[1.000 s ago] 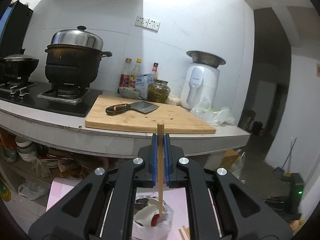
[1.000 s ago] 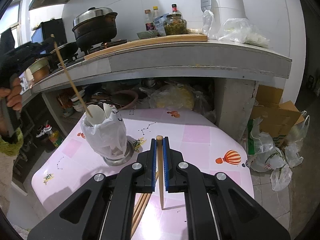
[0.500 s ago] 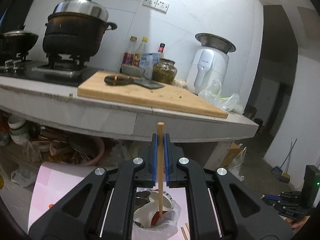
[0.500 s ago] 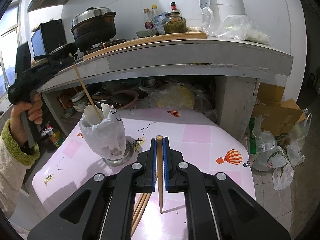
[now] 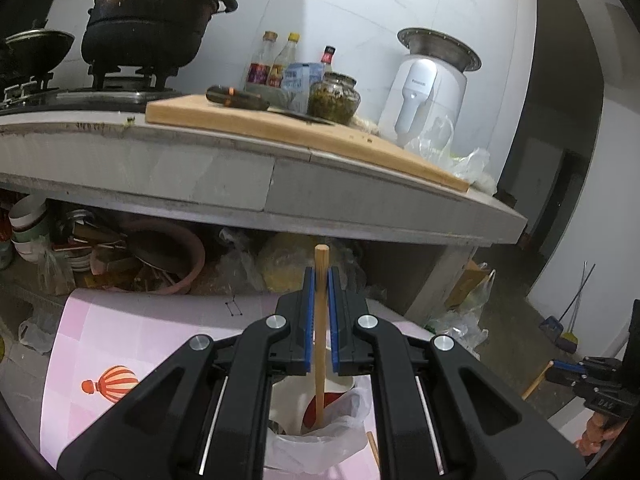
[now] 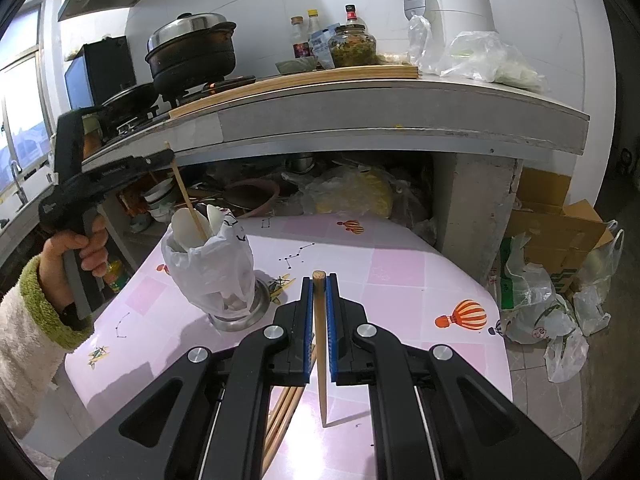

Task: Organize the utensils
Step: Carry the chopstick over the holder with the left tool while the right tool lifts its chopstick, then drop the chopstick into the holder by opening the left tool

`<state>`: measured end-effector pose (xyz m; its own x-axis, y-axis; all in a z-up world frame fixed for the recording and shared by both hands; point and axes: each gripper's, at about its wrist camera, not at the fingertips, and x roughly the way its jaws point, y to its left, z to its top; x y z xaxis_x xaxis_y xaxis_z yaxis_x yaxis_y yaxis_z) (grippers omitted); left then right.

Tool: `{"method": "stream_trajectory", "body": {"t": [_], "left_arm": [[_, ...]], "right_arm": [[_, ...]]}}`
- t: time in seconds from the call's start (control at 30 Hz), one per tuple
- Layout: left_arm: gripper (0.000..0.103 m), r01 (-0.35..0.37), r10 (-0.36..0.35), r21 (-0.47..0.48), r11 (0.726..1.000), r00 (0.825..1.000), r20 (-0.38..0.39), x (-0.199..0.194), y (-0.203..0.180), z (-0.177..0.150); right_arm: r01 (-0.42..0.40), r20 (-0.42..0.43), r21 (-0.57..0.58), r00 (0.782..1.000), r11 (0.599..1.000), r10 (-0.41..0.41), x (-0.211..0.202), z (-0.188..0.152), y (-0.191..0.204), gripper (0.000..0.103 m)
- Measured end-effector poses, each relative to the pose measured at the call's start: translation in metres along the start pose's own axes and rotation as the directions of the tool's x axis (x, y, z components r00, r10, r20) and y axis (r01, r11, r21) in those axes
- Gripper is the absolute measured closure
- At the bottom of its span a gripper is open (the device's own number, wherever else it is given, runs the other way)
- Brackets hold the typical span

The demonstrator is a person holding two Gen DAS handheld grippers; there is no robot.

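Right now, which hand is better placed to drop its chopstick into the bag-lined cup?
Left. Its chopstick already dips into the bag-lined cup, so the left gripper likely just needs to release. The right gripper holds its chopstick over the table, beside the cup.

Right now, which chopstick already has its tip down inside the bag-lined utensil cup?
The chopstick clamped in the left hand-held gripper; its tip is among the white spoons. The right one's chopstick stands on the table; the others lie flat.

The left tool (image 5: 320,280) is closed on a wooden chopstick (image 5: 320,320); its lower end goes down into the bag-lined holder (image 5: 316,436) under the tool, on the pink bench (image 5: 132,340), with one chopstick (image 5: 373,448) lying just beside
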<state>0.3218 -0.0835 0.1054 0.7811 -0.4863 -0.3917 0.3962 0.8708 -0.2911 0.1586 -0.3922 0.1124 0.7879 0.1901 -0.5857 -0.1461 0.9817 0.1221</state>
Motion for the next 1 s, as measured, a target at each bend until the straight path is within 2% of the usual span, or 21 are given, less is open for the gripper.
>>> {"method": "stream_trajectory", "body": {"t": [0.47, 0.83, 0.87, 1.0], "left_arm": [[0.097, -0.021, 0.022, 0.019, 1.000, 0.998, -0.060, 0.017, 0.001, -0.021], [0.097, -0.032, 0.034, 0.030, 0.999, 0.998, -0.061, 0.015, -0.003, -0.021], [0.095, -0.032, 0.034, 0.030, 0.999, 0.997, -0.063, 0.014, -0.003, -0.021], [0.074, -0.039, 0.041, 0.028, 0.999, 0.997, -0.060, 0.008, -0.002, -0.019]], "right_arm": [[0.000, 0.001, 0.001, 1.000, 1.000, 0.000, 0.000, 0.000, 0.000, 0.096], [0.001, 0.001, 0.001, 1.000, 1.000, -0.001, 0.000, -0.001, 0.001, 0.096], [0.001, 0.001, 0.001, 1.000, 1.000, -0.001, 0.001, 0.000, 0.002, 0.096], [-0.006, -0.002, 0.008, 1.000, 1.000, 0.006, 0.001, 0.001, 0.000, 0.097]]}}
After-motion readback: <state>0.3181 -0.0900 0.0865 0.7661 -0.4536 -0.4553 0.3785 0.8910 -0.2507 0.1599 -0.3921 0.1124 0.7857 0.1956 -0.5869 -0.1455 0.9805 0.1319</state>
